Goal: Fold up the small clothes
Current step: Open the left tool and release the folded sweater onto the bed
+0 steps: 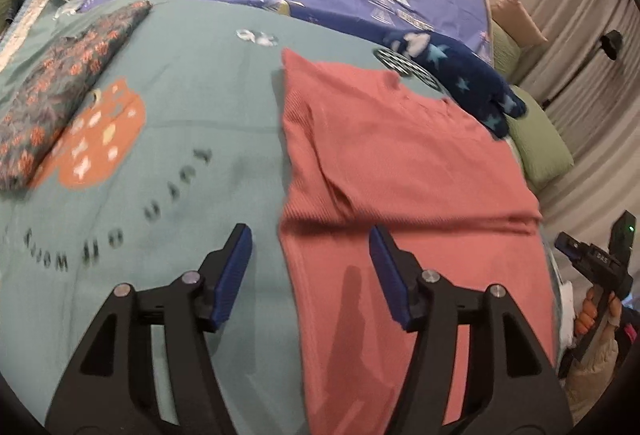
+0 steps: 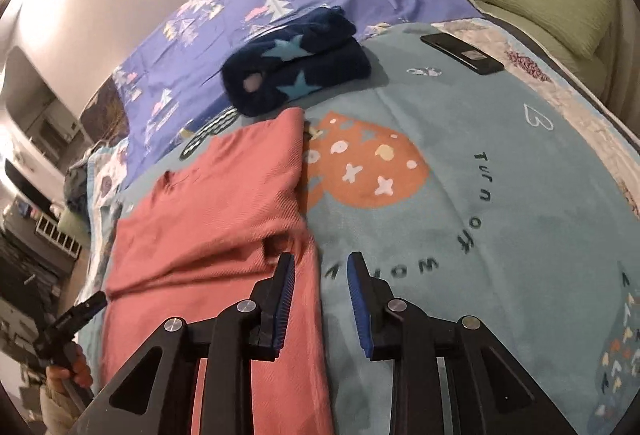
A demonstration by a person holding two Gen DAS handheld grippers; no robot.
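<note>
Salmon-pink ribbed garment (image 1: 400, 171) laid flat on teal printed blanket (image 1: 192, 107), partly folded, one layer doubled over toward 12 o'clock. Left gripper (image 1: 310, 259) held above garment's left edge at 6 o'clock, jaws standing wide, nothing between the blue pads (image 1: 236, 267). Right gripper (image 2: 320, 287) seen over garment's right edge, jaws parted to a narrower gap, nothing clamped, left pad over pink cloth, right pad over blanket. Navy star-patterned fleece bundle (image 2: 296, 71) folded at 12 o'clock, just beyond garment. Floral folded piece (image 1: 60, 103) at 10 o'clock in left view. Dark flat object, possibly a phone (image 2: 462, 53), at 1 o'clock. Green pillow (image 2: 548, 3) beyond bed edge.
</note>
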